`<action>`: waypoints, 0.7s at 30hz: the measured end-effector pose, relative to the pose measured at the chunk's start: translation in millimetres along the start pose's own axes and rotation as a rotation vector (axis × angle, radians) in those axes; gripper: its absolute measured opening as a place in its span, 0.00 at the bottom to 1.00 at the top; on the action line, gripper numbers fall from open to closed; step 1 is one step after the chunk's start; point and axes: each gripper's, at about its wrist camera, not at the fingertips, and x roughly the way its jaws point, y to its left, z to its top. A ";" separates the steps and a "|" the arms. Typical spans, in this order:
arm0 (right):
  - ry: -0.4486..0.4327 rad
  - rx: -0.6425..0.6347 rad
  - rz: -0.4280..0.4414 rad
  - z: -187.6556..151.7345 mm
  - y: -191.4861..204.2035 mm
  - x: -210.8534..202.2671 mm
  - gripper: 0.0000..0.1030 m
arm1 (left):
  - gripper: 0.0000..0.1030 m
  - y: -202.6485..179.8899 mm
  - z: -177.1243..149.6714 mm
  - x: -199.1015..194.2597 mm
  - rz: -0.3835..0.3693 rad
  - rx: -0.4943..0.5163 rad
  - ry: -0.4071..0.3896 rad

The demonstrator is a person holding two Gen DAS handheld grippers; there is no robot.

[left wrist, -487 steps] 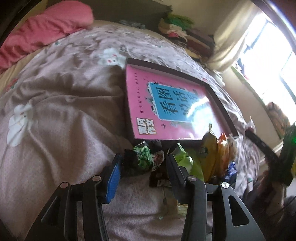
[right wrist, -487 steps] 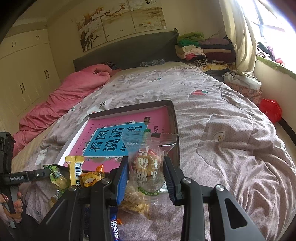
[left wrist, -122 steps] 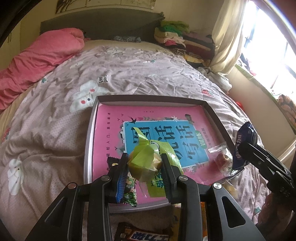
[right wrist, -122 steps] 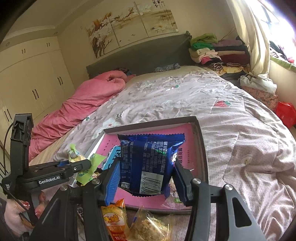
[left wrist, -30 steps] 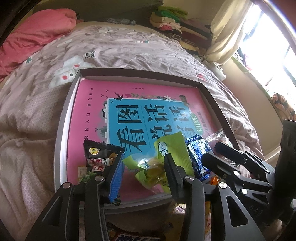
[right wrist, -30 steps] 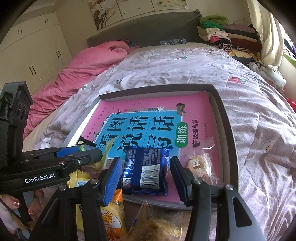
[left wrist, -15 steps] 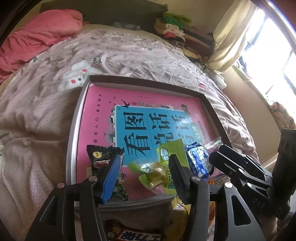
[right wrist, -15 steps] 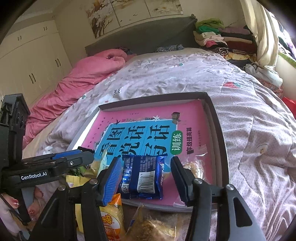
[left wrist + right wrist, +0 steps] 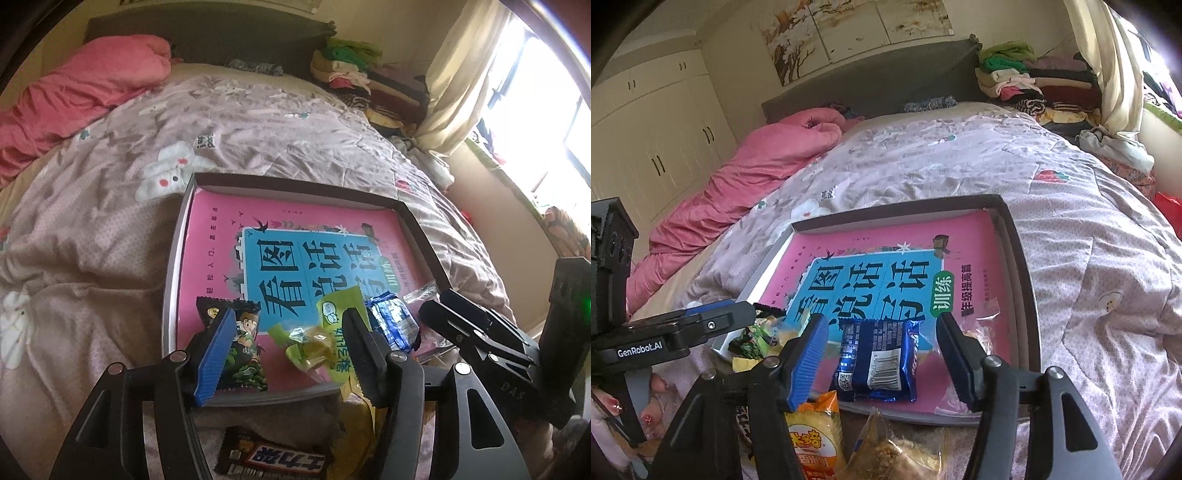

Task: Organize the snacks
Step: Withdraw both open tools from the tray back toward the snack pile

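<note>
A shallow dark-rimmed tray (image 9: 1021, 266), lined with a pink and blue book cover and laid flat on the quilted bed (image 9: 1108, 229), is used as the collecting place, and four snacks are lined up along its near edge: a dark cartoon packet (image 9: 245, 350), a yellow-green packet (image 9: 325, 332), a blue biscuit packet (image 9: 877, 363) and a clear-wrapped pastry (image 9: 980, 332). The left gripper (image 9: 288, 347) is spread, its jaws just opened clear of the yellow-green packet lying between them, and the right gripper (image 9: 879, 354) is likewise spread around the blue biscuit packet without contact, so both are judged set down. An orange packet (image 9: 812, 443), a clear bag of crumbly cake (image 9: 905, 454) and a chocolate bar (image 9: 273, 459) are left on the bedding in front, probably next.
</note>
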 end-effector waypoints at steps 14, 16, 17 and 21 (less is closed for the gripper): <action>-0.048 0.004 0.010 3.4 -1.8 -13.1 0.66 | 0.73 -5.4 -0.5 -22.3 0.004 0.022 -0.052; -0.057 0.006 0.008 4.1 -2.7 -15.5 0.68 | 0.74 -5.0 -0.9 -23.9 0.005 0.023 -0.054; -0.059 0.006 0.008 4.7 -2.7 -16.2 0.68 | 0.74 -4.8 -0.9 -24.6 0.005 0.023 -0.055; -0.071 0.008 0.006 4.8 -2.7 -19.6 0.70 | 0.74 -2.9 -1.5 -28.2 0.008 0.024 -0.060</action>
